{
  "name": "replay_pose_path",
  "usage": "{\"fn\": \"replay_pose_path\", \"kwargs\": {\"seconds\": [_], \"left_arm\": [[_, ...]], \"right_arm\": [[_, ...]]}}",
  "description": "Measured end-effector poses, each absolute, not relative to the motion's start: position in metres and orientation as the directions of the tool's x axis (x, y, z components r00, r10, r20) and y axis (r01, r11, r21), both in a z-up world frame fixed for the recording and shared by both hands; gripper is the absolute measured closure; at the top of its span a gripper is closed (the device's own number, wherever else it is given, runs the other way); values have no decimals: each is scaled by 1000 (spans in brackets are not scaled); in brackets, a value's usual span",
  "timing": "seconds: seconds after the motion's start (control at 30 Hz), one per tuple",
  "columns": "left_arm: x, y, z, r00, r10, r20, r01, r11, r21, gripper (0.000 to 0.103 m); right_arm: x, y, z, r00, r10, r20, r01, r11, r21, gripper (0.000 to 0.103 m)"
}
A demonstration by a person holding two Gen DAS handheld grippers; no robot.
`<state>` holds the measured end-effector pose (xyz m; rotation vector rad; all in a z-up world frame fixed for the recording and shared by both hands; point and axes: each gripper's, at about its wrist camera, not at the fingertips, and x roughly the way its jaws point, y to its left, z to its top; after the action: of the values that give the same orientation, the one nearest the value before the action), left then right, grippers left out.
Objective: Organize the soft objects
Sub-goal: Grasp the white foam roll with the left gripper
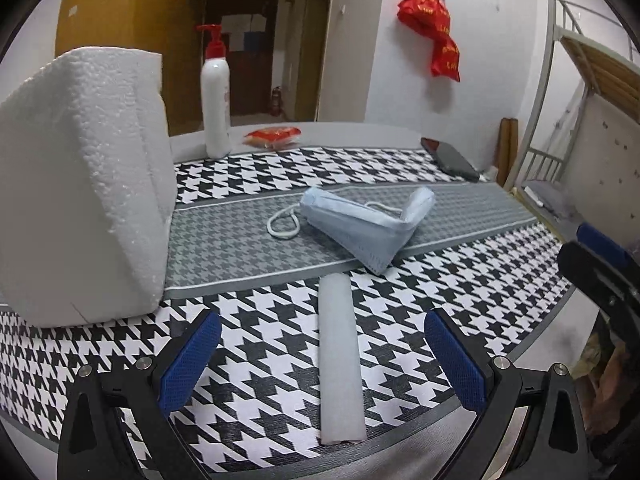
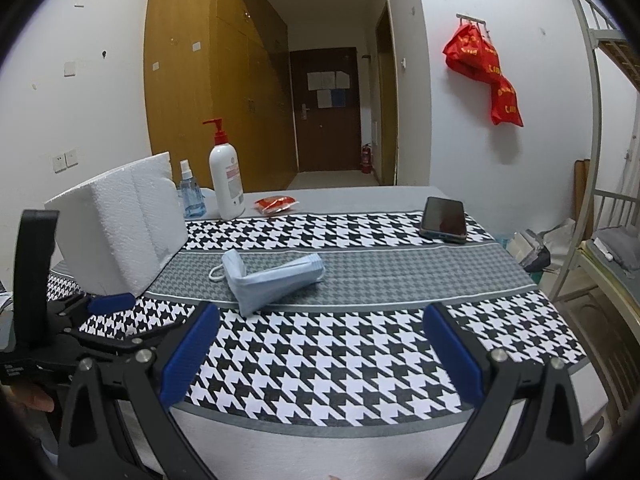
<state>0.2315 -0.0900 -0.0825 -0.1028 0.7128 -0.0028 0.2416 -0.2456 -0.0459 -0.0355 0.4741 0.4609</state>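
While face mask (image 1: 360, 224) lies folded — left gripper (image 1: 320, 360) released | right gripper (image 2: 320, 360) released

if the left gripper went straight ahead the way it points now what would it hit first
Likely the grey strip, which lies on the table between the open left gripper fingers. Beyond it sits the blue mask. Depth is hard to judge; the gripper might pass above the strip.

Both grippers: left gripper (image 1: 322, 356), right gripper (image 2: 320, 354); black frames, blue textured jaws, silver screws.
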Motion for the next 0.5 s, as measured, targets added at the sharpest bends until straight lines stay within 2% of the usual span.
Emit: {"fn": "replay_pose_path", "kwargs": {"seconds": [0.33, 0.5], "left_arm": [[237, -97, -88, 748, -8, -664, -61, 995, -81, 2], [239, -97, -94, 726, 32, -687, -96, 994, -54, 16]], "right_arm": [[249, -250, -50, 772, 442, -457, -456, 886, 87, 0], [253, -246, -50, 758, 458, -464, -480, 874, 79, 0]]}}
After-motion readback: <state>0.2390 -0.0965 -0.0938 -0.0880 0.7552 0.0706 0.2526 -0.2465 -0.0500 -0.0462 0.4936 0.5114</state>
